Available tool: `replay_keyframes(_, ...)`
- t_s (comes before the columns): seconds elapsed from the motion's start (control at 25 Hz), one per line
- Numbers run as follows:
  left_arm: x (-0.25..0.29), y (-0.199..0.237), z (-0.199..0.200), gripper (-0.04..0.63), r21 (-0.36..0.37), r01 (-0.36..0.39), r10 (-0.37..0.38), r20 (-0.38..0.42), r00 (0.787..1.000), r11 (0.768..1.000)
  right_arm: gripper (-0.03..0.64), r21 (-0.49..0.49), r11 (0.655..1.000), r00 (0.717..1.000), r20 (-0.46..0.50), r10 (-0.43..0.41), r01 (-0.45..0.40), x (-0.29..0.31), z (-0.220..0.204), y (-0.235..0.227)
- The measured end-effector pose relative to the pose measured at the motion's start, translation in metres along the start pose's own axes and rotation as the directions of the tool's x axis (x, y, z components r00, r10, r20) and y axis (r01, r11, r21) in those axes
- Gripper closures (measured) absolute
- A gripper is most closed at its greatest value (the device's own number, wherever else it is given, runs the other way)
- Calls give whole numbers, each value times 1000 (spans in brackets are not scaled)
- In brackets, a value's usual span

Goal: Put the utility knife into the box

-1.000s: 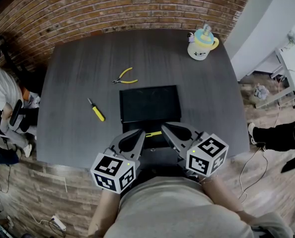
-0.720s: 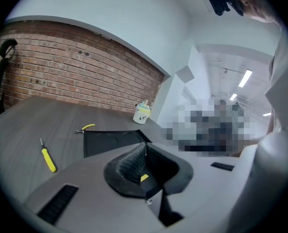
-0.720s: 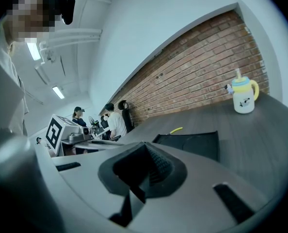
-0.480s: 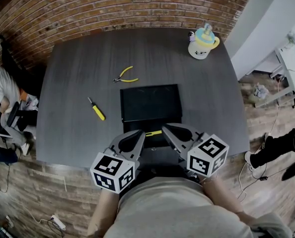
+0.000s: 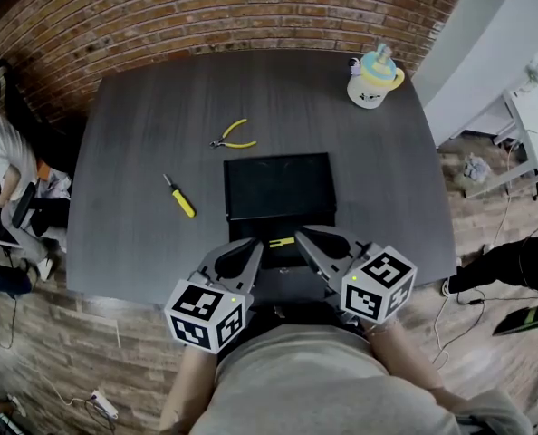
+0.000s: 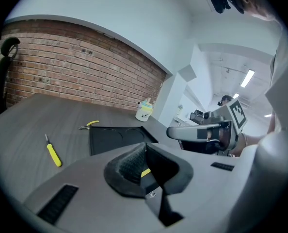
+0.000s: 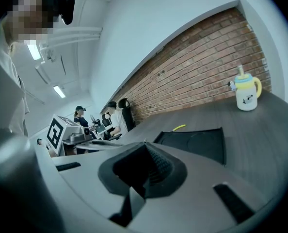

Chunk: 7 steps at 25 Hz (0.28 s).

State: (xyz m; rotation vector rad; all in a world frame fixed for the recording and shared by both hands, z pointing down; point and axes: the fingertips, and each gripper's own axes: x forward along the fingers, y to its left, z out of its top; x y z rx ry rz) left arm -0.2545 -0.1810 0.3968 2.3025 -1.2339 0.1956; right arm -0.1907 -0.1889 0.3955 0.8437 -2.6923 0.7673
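Flat black box point(image 5: 278, 187) sits mid-tabletop, and it looks empty. The yellow utility knife point(image 5: 281, 241) lies by the tabletop's near edge, between the left hand-held gripper point(image 5: 256, 243) and the right hand-held gripper point(image 5: 299, 232). Both have their jaws pinched together on nothing.

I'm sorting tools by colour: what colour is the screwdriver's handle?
The screwdriver has a yellow handle; the head view shows it best.
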Motion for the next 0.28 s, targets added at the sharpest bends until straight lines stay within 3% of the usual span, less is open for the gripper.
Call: replay_keyframes(0.28,-6,-2,-7,569,65,24,-21,-51,999,998,611,3,1000,1000,12,0,0,2,-1,5)
